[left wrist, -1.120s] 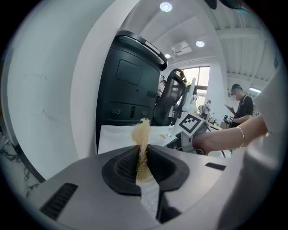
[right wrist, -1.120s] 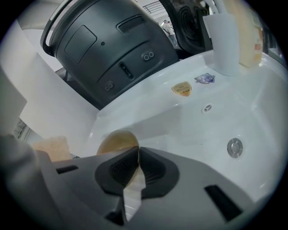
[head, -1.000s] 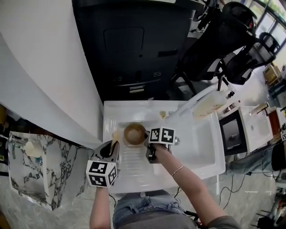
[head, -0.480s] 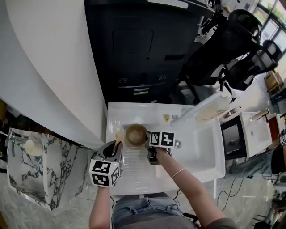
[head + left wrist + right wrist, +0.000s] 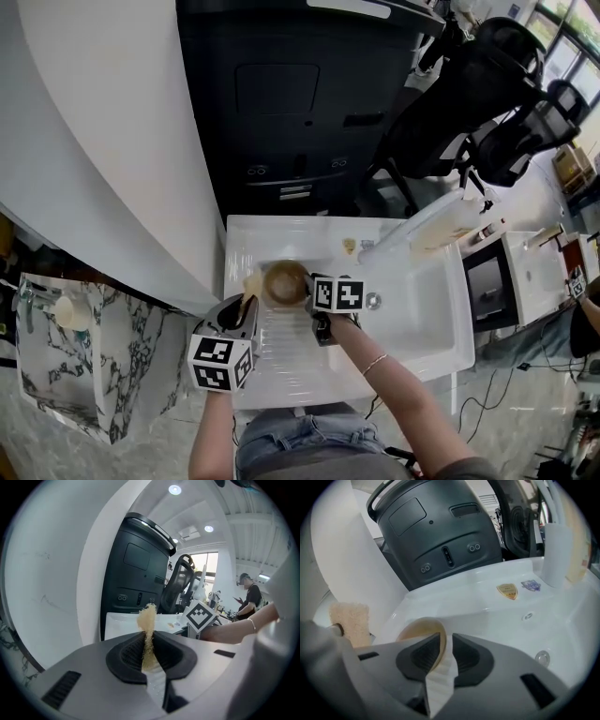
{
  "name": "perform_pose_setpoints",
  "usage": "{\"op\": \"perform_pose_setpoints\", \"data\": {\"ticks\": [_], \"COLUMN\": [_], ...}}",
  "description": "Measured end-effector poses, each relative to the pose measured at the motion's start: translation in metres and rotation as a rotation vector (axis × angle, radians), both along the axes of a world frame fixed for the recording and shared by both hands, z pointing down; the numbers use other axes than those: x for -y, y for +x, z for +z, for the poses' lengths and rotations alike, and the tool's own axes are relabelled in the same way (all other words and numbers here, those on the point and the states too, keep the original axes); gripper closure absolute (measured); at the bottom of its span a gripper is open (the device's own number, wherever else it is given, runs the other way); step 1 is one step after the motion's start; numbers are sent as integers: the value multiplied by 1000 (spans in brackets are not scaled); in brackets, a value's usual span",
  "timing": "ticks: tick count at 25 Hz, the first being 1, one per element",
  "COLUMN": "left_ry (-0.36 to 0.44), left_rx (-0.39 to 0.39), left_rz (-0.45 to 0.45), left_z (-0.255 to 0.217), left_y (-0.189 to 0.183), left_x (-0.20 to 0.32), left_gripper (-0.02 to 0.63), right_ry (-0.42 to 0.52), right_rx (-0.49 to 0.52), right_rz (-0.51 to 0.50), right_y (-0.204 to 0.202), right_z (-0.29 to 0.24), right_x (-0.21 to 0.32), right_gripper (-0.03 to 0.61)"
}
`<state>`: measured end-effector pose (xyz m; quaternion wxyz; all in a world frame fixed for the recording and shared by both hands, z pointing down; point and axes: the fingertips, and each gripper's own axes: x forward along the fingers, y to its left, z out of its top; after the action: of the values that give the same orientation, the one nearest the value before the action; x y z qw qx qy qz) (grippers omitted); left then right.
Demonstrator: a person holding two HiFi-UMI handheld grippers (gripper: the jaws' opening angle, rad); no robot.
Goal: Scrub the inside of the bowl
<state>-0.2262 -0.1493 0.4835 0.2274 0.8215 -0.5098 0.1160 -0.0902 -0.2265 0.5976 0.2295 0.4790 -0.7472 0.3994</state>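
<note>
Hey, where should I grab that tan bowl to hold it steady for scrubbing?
Take the bowl by its right rim, pinching the thin wall with one finger inside and one outside, as the right gripper does; that leaves the mouth open.

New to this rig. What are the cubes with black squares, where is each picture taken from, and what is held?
No robot: a person at a white sink holds a hand-held gripper in each hand; the marker cubes are parts of them. One picture comes from a head camera looking down. The other two come from cameras riding on each one, looking along its jaws. The left hand-held gripper pinches a tan scrub pad. The right hand-held gripper is shut on the rim of a brown bowl.
</note>
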Motion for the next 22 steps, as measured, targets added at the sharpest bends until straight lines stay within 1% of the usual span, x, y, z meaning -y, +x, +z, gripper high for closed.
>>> {"op": "perform_pose_setpoints", "data": {"ticks": [5, 10, 12, 13, 14, 18, 22], "left_ry": [14, 45, 54, 58, 63, 78, 93], "left_rx": [-8, -11, -18, -22, -25, -21, -12], "left_rz": [-2, -15, -17, -17, -17, -17, -26], "left_z": [-3, -10, -12, -14, -15, -19, -22], "left_y": [2, 5, 6, 7, 8, 13, 15], "left_x": [0, 0, -1, -1, -2, -8, -16], "left_gripper": [568, 568, 568, 568, 568, 568, 568], "right_ry": [75, 184, 237, 265, 292, 388, 447], "right_rx": [-24, -43, -42, -38, -31, -10, -21], "right_rz": [14, 37, 40, 40, 38, 4, -28], "right_y": [11, 27, 30, 31, 31, 28, 25], "right_z": [-16, -48, -64, -72, -80, -104, -118], "right_x": [0, -6, -10, -13, -17, -35, -53], "right_gripper": [505, 506, 518, 535, 549, 565, 566]}}
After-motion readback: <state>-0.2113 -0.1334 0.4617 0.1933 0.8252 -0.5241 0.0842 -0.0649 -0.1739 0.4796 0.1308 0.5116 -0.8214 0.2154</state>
